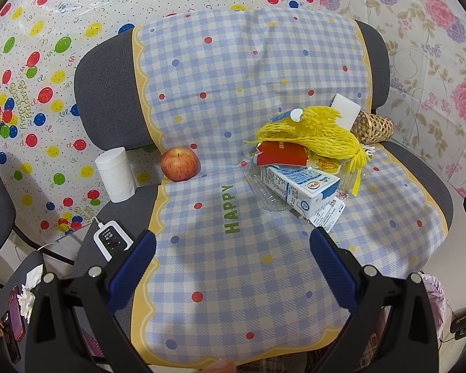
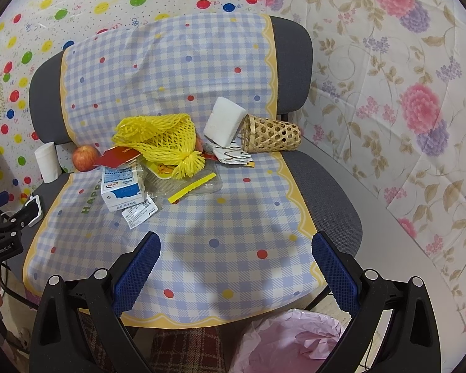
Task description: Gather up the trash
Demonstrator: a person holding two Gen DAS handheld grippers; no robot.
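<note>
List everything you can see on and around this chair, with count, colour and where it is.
chair: one, grey, draped with a checked cloth
foam net: one, yellow, on top of the pile mid-seat
milk carton: one, white and blue, lying at the pile's front
red card: one, under the net
clear tray: one, under the pile
paper slip: one, white, in front of the carton
white block: one, leaning by the basket
woven basket: one, tan, on its side, back of the seat
apple: one, red, seat's left
tissue roll: one, white, left of the apple
bin bag: one, pink, below the seat front
left tool: open, empty
right tool: open, empty
</note>
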